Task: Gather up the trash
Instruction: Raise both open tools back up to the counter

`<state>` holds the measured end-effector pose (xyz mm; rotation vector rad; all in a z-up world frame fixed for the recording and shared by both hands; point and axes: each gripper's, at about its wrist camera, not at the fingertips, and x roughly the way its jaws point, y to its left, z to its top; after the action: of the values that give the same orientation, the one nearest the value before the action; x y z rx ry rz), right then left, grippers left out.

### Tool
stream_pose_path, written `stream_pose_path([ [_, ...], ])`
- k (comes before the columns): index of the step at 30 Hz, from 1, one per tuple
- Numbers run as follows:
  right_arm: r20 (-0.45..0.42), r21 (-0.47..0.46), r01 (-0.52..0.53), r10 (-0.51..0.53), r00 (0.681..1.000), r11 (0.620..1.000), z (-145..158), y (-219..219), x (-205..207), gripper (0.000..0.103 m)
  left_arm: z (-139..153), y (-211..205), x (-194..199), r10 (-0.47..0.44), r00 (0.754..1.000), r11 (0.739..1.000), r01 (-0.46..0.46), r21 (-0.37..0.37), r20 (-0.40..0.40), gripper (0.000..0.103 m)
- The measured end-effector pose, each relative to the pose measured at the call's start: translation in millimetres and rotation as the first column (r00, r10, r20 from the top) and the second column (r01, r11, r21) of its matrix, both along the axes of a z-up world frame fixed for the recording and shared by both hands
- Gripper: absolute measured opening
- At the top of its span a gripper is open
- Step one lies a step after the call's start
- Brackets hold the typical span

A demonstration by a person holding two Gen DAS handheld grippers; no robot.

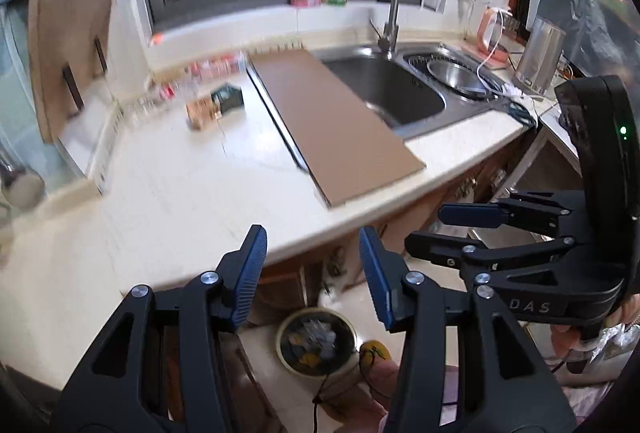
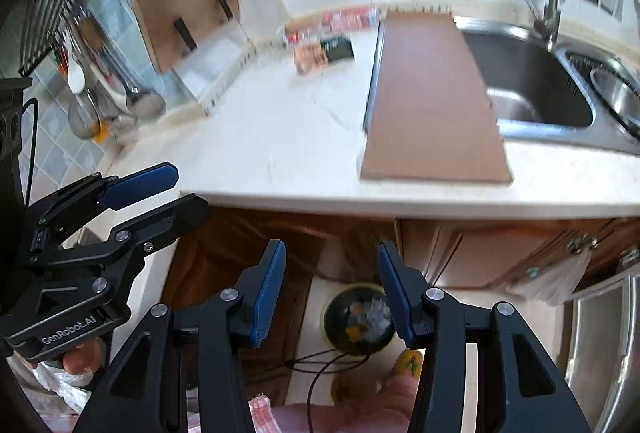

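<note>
We hold the left gripper [image 1: 312, 273] and right gripper [image 2: 332, 287] above the trash bin [image 2: 358, 319], jaws open, empty; snack packets [image 1: 214, 103] lie on the counter [image 1: 192, 185] beyond it.

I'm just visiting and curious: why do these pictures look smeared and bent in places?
Left wrist view: the packets at the back of the counter are motion-blurred; the fisheye lens curves the counter edge. Right wrist view: the same packets smear too, while the right gripper stays sharp; the window glares.

Open right claw [image 2: 331, 289] above trash bin [image 2: 359, 321]
</note>
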<state>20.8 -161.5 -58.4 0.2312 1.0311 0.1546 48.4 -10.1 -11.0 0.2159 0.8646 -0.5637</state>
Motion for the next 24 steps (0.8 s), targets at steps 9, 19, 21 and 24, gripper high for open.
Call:
stream_pose_path([
  [9, 0.040, -0.045, 0.064, -0.062, 0.997, 0.997, 54.1, -2.7, 23.0, 0.049, 55.6, 2.8, 24.2, 0.002, 0.994, 1.000, -0.002, 0.001, 0.112, 0.045],
  [19, 0.104, 0.013, 0.092, -0.093, 0.990, 0.996, 122.4, -15.8, 77.3, 0.049, 94.6, 18.1, 90.3, 0.038, 0.991, 0.999, -0.041, 0.015, 0.127, 0.062],
  [21, 0.116, 0.024, 0.093, -0.096, 0.989, 0.995, 137.7, -17.8, 91.5, 0.049, 98.7, 20.1, 104.9, 0.047, 0.988, 0.998, -0.053, 0.035, 0.144, 0.067],
  [24, 0.122, 0.045, 0.093, -0.098, 0.988, 0.995, 157.8, -21.8, 120.2, 0.049, 103.5, 19.2, 128.9, 0.055, 0.987, 0.996, -0.065, 0.062, 0.154, 0.071],
])
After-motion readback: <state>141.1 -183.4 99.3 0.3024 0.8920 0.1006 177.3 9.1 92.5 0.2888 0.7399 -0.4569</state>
